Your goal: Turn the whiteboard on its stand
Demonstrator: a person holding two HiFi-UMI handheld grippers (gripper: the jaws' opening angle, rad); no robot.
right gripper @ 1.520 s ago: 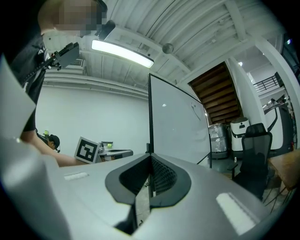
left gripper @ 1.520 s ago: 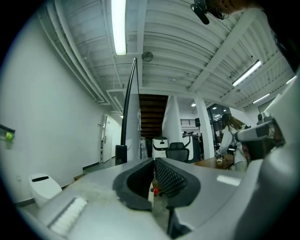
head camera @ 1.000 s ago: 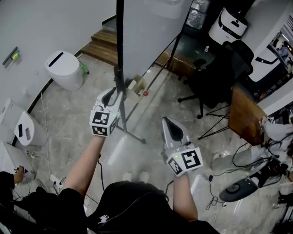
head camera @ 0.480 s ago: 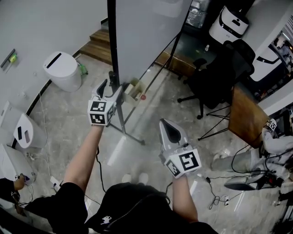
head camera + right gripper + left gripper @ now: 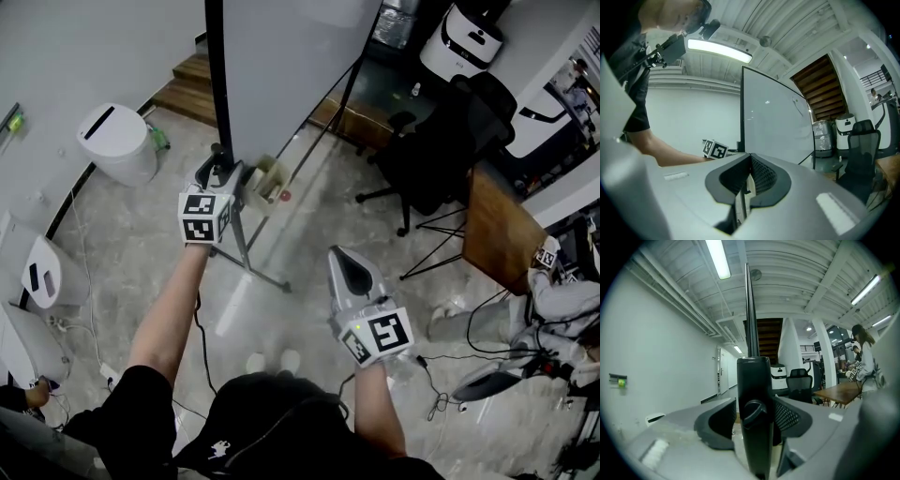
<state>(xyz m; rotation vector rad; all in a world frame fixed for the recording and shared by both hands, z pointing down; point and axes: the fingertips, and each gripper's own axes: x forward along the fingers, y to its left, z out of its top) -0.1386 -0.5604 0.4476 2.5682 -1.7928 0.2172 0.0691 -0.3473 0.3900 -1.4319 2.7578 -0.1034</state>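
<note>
Marble-floored workshop. Whiteboard (image 5: 291, 66) stands at twelve o'clock. Its vertical stand post (image 5: 217, 84) sits between the left gripper's (image 5: 223, 172) closing jaws. Right gripper (image 5: 345, 262), jaws pressed together and empty, hangs farther off at five o'clock.

Left tongs (image 5: 218, 176) closing around stand post (image 5: 754, 427), right tongs (image 5: 339, 255) together.

Bright, even indoor light from ceiling strip lights (image 5: 717, 258), one burnt out to white glare in the right gripper view; small glints on the whiteboard (image 5: 773, 122); faint soft shadows on the floor (image 5: 309, 234); gripper views barrel-distorted, corners black, nearest foreground blurred.
</note>
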